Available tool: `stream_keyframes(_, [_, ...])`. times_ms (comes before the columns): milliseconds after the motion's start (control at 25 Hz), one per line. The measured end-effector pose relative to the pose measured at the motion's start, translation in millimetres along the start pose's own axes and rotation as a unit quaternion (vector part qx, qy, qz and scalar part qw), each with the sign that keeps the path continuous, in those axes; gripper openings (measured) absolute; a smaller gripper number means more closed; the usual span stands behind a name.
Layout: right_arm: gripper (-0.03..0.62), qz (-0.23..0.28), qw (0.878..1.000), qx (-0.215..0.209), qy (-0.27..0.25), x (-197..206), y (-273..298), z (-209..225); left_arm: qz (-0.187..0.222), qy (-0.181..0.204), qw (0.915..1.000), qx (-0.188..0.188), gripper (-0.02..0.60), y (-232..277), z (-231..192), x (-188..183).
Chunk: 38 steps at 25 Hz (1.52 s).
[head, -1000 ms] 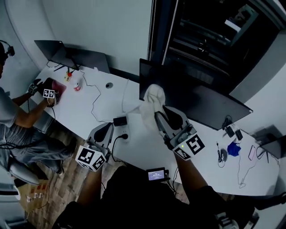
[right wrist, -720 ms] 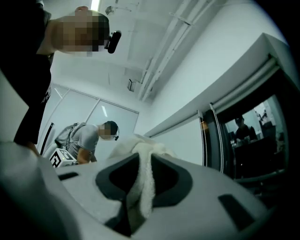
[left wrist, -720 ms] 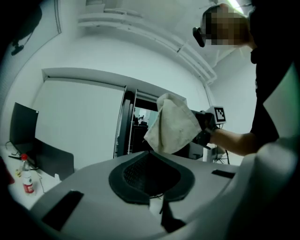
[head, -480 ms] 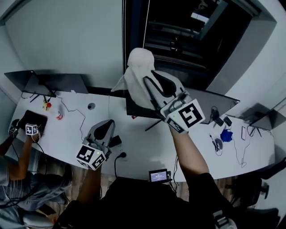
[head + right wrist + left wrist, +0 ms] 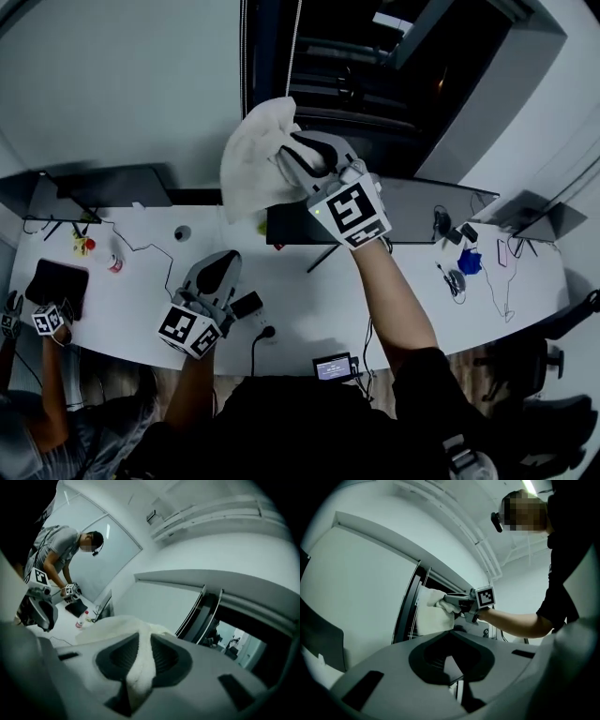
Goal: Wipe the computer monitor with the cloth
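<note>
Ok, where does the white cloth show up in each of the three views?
Head view: upper centre, the cloth bunched in the right gripper.
Left gripper view: centre left, beside the dark vertical frame.
Right gripper view: bottom centre, pinched between the jaws.
Shared landmark: that dark vertical frame, visible in all three.

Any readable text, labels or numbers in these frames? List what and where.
No readable text.
Left cube, right cube: black-and-white square patterns, no letters.
Small screen: lit, too small to read.
Bottle label: too small.
Cloth: blank.
</note>
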State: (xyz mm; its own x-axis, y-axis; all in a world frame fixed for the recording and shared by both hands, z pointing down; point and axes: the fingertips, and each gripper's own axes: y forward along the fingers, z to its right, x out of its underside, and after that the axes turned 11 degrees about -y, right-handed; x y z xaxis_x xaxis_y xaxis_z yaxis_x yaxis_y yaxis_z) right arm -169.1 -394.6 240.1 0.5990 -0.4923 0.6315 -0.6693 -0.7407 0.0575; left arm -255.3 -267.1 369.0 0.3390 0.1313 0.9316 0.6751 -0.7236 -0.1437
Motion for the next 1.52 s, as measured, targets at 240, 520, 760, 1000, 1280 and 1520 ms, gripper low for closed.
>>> stream_keyframes(240, [0.08,-0.074,0.993,-0.016,-0.087,13.6,6.0,-15.3,-0.013,-0.017,0.9997,0.014,-0.006,-1.8,-10.5,15.2])
stream_keyframes(520, [0.077,-0.09,0.992,-0.007,-0.092,24.0,-6.0,-11.2,-0.028,-0.025,0.9987,0.036,-0.008,7.5,-8.0,28.3])
stream_keyframes(760, [0.077,-0.104,0.991,0.007,-0.084,38.5,-26.4,1.2,-0.04,-0.029,0.9973,0.055,-0.008,22.5,10.3,35.5])
stream_keyframes(1000, [0.077,-0.106,0.991,0.011,-0.078,57.9,-51.5,14.4,-0.045,-0.012,0.9973,0.057,-0.008,38.8,32.9,36.8])
stream_keyframes(1280, [0.076,-0.103,0.993,0.015,-0.064,88.3,-87.2,36.9,-0.049,-0.005,0.9979,0.043,-0.008,62.4,65.3,50.0])
stream_keyframes(1520, [0.076,-0.096,0.994,0.019,-0.052,118.8,-126.0,60.2,-0.058,-0.001,0.9973,0.045,-0.008,96.7,108.2,66.4])
